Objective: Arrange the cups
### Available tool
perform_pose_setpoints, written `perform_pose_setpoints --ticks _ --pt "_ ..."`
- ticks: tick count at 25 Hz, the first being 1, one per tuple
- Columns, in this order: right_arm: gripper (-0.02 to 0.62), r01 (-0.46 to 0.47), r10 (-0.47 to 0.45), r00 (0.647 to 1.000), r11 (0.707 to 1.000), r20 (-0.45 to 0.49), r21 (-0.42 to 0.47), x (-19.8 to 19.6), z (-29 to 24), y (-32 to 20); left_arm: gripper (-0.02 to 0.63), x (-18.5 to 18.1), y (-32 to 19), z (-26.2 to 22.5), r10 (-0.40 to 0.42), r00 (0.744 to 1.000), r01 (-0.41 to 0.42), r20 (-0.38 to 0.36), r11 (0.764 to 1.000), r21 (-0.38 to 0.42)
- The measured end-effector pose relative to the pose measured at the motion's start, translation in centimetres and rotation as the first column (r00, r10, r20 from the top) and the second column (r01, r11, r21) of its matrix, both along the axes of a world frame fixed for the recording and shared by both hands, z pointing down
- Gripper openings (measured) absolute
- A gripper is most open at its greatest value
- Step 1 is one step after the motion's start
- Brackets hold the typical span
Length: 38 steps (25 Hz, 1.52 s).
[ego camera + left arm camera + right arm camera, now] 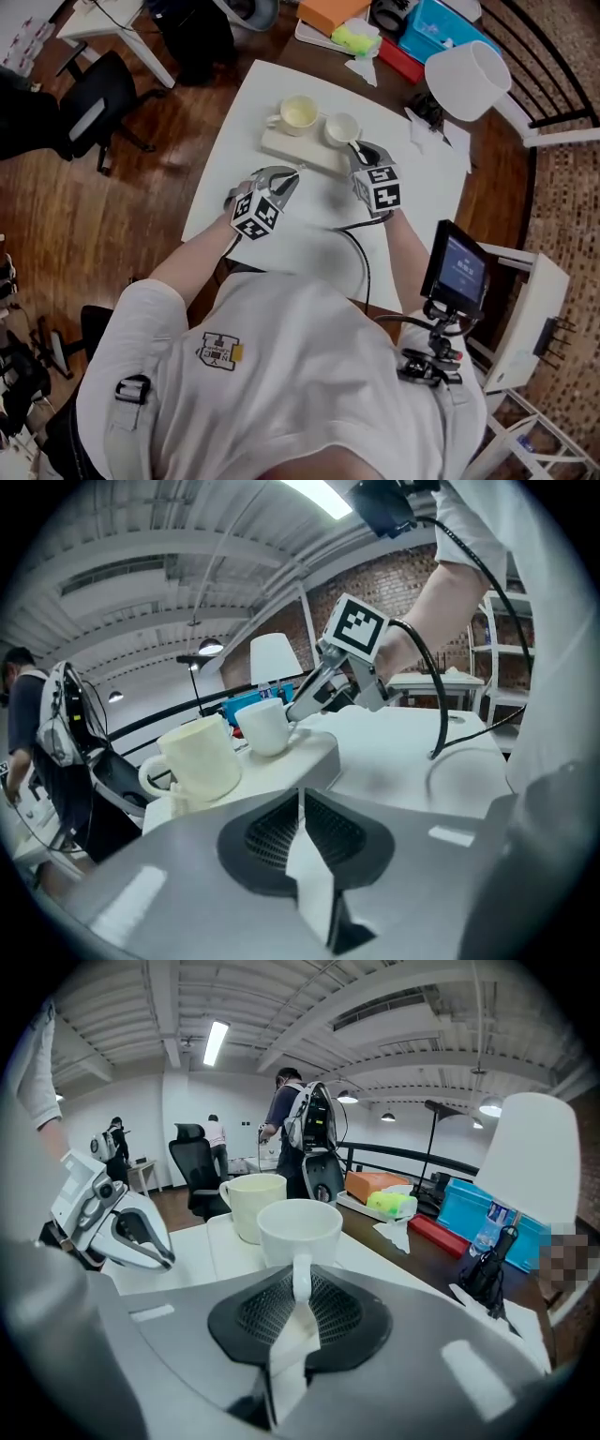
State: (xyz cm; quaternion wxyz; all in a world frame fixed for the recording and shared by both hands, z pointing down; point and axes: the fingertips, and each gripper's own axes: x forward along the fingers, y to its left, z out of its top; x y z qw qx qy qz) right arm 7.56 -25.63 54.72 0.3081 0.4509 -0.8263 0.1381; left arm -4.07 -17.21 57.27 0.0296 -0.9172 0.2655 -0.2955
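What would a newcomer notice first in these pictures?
Two cups stand on a pale tray in the middle of the white table: a cream mug at the left, a smaller white cup at the right. The right gripper is shut on the white cup's handle; the left gripper, shut and empty, is near the tray's front edge.

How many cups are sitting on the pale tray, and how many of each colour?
1 tall cream-coloured mug
1 small white cup
Total: 2 cups, both on the pale rectangular tray
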Motion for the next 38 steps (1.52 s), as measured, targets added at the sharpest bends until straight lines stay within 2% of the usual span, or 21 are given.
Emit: perform_pose_setpoints --ticks 5,15,18,21,23,25,29,34,36,38 --pt "0.040 -0.008 0.008 1.000 1.000 0.013 0.018 -0.4 0.3 -0.2 0.021 -0.8 1.7 1.1 -0.024 1.000 0.023 -0.008 0.998 -0.050" --pt "0.048 -0.014 0.013 1.000 0.997 0.012 0.073 -0.3 0.1 -0.2 0.021 -0.9 4.0 2.9 -0.027 1.000 0.028 0.015 0.994 -0.101" --pt "0.063 -0.030 0.025 0.999 0.994 0.044 0.109 -0.5 0.6 -1.4 0.021 -2.0 3.4 3.6 -0.071 0.997 0.074 0.031 0.992 -0.105" --pt "0.077 -0.089 0.081 0.994 0.988 0.067 0.123 2.6 0.5 -0.5 0.021 -1.0 3.5 5.8 -0.116 0.993 0.119 0.030 0.985 -0.124" --pt "0.075 -0.156 0.148 0.987 0.981 0.068 0.120 5.9 0.3 1.7 0.021 1.1 5.1 6.4 -0.106 0.994 0.102 -0.016 0.980 -0.171" --pt "0.071 -0.215 0.204 0.974 0.970 0.099 0.111 7.0 1.1 3.9 0.021 0.3 6.4 5.9 -0.111 0.993 0.099 -0.050 0.974 -0.202" --pt "0.041 -0.240 0.221 0.959 0.966 0.176 0.094 2.2 1.0 9.1 0.021 -5.4 9.7 5.0 -0.124 0.991 0.109 -0.060 0.971 -0.212" --pt "0.031 -0.253 0.239 0.953 0.966 0.187 0.054 -4.6 1.3 16.2 0.021 -10.4 14.7 4.8 -0.075 0.994 0.050 -0.083 0.961 -0.271" --pt "0.028 -0.251 0.241 0.952 0.968 0.187 0.030 -6.7 1.6 17.7 0.021 -11.4 15.6 4.7 -0.051 0.995 0.024 -0.085 0.955 -0.295" --pt "0.025 -0.246 0.238 0.953 0.969 0.188 0.022 -7.3 1.7 18.5 0.021 -10.7 16.0 5.2 -0.020 0.997 -0.005 -0.078 0.951 -0.309"
